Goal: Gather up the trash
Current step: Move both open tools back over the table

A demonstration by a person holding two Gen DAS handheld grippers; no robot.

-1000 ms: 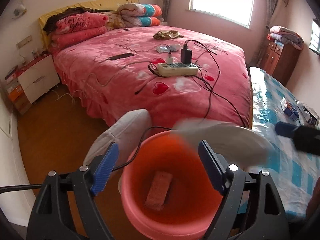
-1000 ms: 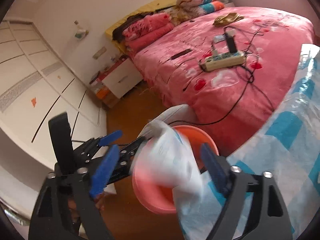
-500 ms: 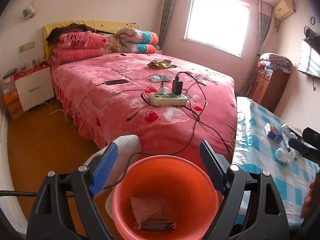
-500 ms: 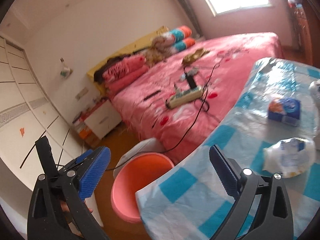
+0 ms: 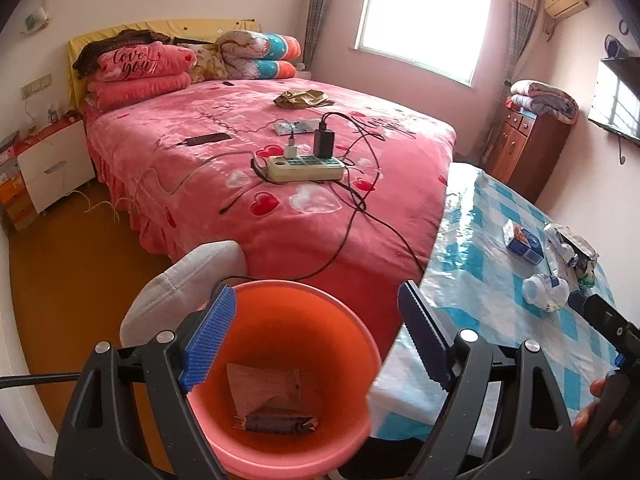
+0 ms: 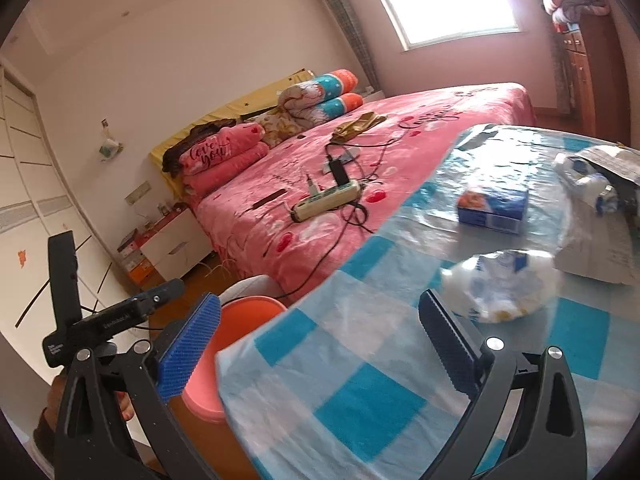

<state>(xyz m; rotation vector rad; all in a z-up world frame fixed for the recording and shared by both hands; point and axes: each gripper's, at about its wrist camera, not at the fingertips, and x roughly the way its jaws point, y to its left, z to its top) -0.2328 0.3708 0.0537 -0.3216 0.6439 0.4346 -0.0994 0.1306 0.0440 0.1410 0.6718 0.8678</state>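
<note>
An orange bin point(image 5: 280, 376) stands on the floor by the table; it also shows in the right wrist view point(image 6: 224, 344). A brown wrapper point(image 5: 268, 400) lies inside it. My left gripper point(image 5: 316, 338) is open and empty above the bin. My right gripper point(image 6: 316, 346) is open and empty over the checked tablecloth point(image 6: 360, 392). A crumpled white wrapper point(image 6: 500, 284) lies just ahead of it; it also shows in the left wrist view point(image 5: 546, 290). A blue box point(image 6: 492, 204) and more crumpled trash point(image 6: 596, 176) lie farther back.
A pink bed point(image 5: 260, 152) with a power strip point(image 5: 306, 166) and cables stands beyond the bin. A white cushion point(image 5: 180, 284) sits beside the bin. A nightstand point(image 5: 52, 164) and a wooden cabinet point(image 5: 528, 144) stand by the walls.
My right gripper let a white wrapper drop over the bin, then swung right over the table towards the crumpled wrapper. My left gripper stayed above the bin, tilting up a little.
</note>
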